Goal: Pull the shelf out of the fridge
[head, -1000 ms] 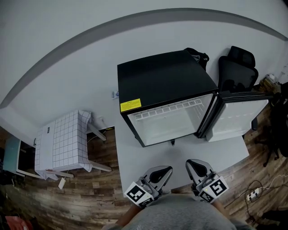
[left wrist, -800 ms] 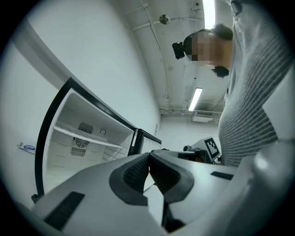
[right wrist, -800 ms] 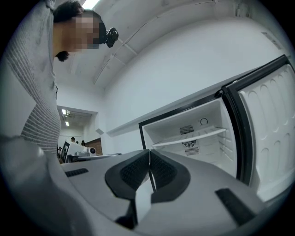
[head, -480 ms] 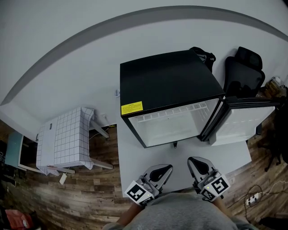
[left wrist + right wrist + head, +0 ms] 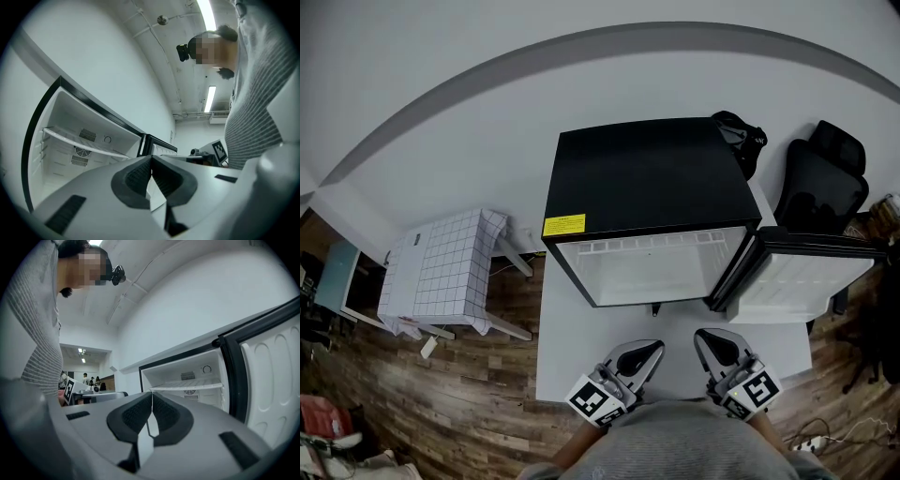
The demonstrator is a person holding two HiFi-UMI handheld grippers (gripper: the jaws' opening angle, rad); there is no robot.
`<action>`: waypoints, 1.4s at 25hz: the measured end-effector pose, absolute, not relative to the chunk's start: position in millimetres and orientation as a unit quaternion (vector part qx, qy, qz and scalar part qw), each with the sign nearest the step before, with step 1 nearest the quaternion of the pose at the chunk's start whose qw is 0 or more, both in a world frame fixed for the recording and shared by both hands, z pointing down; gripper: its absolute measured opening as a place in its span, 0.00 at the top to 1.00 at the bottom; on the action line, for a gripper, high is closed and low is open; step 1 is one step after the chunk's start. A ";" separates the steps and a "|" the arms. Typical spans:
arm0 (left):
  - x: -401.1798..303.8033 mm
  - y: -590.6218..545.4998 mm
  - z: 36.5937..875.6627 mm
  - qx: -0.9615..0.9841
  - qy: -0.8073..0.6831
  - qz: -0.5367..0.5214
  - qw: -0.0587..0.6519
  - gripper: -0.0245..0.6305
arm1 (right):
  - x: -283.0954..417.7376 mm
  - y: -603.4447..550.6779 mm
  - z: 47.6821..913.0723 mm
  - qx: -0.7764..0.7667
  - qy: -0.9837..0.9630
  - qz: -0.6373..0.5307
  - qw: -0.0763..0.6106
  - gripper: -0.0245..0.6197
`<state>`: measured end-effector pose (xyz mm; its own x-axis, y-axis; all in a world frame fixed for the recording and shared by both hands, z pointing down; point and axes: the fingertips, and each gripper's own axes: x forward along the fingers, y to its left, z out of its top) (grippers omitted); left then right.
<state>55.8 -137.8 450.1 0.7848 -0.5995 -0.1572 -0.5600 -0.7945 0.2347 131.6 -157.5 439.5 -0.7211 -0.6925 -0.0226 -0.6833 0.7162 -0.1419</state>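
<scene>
Fridge [image 5: 642,173] ahead, left gripper [image 5: 650,348] and right gripper [image 5: 705,337] are closed, empty.

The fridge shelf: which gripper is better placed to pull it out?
Probably the left. The left gripper sits in line with the middle of the fridge opening, while the right gripper lies toward the open door. Both are shut, empty and short of the shelf.
</scene>
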 end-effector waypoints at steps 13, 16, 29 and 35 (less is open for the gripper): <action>88.2 -144.1 450.6 0.935 -0.325 -0.116 0.083 0.95 | 148.1 -161.0 436.1 -0.323 0.944 -0.057 0.039 0.94; 89.6 -145.9 450.4 0.935 -0.325 -0.115 0.082 0.95 | 146.5 -162.0 436.7 -0.319 0.945 -0.054 0.036 0.94; 85.5 -151.2 451.0 0.941 -0.312 -0.105 0.083 0.95 | 140.8 -166.1 436.4 -0.327 0.943 -0.048 0.033 0.94; 88.2 -154.0 454.2 0.943 -0.307 -0.100 0.083 0.95 | 146.1 -168.0 436.9 -0.340 0.938 -0.051 0.039 0.94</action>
